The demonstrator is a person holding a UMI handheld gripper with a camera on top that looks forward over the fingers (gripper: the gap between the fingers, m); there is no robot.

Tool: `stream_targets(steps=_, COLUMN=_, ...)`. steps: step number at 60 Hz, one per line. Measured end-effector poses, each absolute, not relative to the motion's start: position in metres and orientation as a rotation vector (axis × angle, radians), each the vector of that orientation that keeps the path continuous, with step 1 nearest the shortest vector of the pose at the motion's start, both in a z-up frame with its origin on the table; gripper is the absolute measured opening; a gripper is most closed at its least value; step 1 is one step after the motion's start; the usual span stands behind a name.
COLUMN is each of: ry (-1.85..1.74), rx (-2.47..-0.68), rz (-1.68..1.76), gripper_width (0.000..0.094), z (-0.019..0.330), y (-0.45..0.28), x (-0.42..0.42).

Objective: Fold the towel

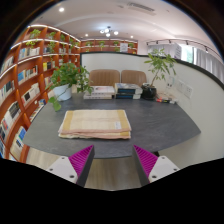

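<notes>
Tall bookshelves packed with books line the wall at far left of a library-like room, curving away toward the back beneath ceiling lights. Beside them, a leafy potted plant in a pale pot stands at the far left edge of a large grey table. On the table's near left part lies the towel, a yellowish, striped cloth already folded into a flat rectangle, its long side facing the camera; it rests on the tabletop just beyond the gripper and slightly to the left of the gap between its 2 fingers, touching neither. The gripper stands open, empty, with a wide space between its magenta pads, the left finger below the towel's near edge and the right finger over bare grey table. Farther back, toward the middle of the table's far edge, sit stacks of books and a dark box-like item, with 2 brown chair backs showing behind them. To the right of these, a second, taller plant rises from a dark pot at the table's far right end. Windows with pale curtains fill the wall at far right.
</notes>
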State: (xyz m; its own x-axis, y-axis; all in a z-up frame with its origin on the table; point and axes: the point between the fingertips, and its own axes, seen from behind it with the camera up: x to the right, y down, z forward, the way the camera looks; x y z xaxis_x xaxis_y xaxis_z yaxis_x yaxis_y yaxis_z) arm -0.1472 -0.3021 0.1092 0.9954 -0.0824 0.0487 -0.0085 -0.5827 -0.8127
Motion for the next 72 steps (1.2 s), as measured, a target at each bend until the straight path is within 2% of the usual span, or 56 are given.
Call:
stream_targets(steps=16, ry=-0.164, rx=-2.237, rz=0.076, gripper_width=0.0761, z=0.055, y=-0.203, x=-0.319)
stream_targets(steps=30, ry=-0.207, rx=-2.247, rz=0.066, gripper_width=0.0737, z=0.023, y=-0.105, x=-0.380)
stream_targets(steps=34, ry=-0.209, rx=-2.280, rz=0.011, gripper_width=0.0678, z=0.007, y=-0.093, x=-0.378)
stream_targets(steps=39, ry=-0.221, rx=-2.324, rz=-0.050, gripper_width=0.0543, z=-0.011, y=-0.093, x=-0.373)
stream_targets(steps=46, ry=-0.110, rx=-2.281, rz=-0.045, gripper_width=0.0250, z=-0.011, y=-0.090, x=-0.363)
stream_targets(steps=49, ry=-0.092, rx=-2.274, rz=-0.066, gripper_width=0.0086, z=-0.012, y=-0.089, x=-0.354)
stream_targets(steps=53, ry=-0.141, rx=-2.269, rz=-0.065, gripper_width=0.0038, z=-0.013, y=-0.089, x=-0.353)
stream_targets(steps=65, ry=-0.193, rx=-2.369, rz=-0.030, gripper_width=0.0033, z=-0.011, y=-0.090, x=-0.353)
stream_targets(steps=68, ry=-0.193, rx=-2.362, rz=0.008, gripper_width=0.0034, z=0.000, y=-0.086, x=-0.353)
stream_targets(steps=72, ry=-0.206, rx=-2.313, rz=0.019, gripper_width=0.0033, z=0.032, y=-0.082, x=-0.341)
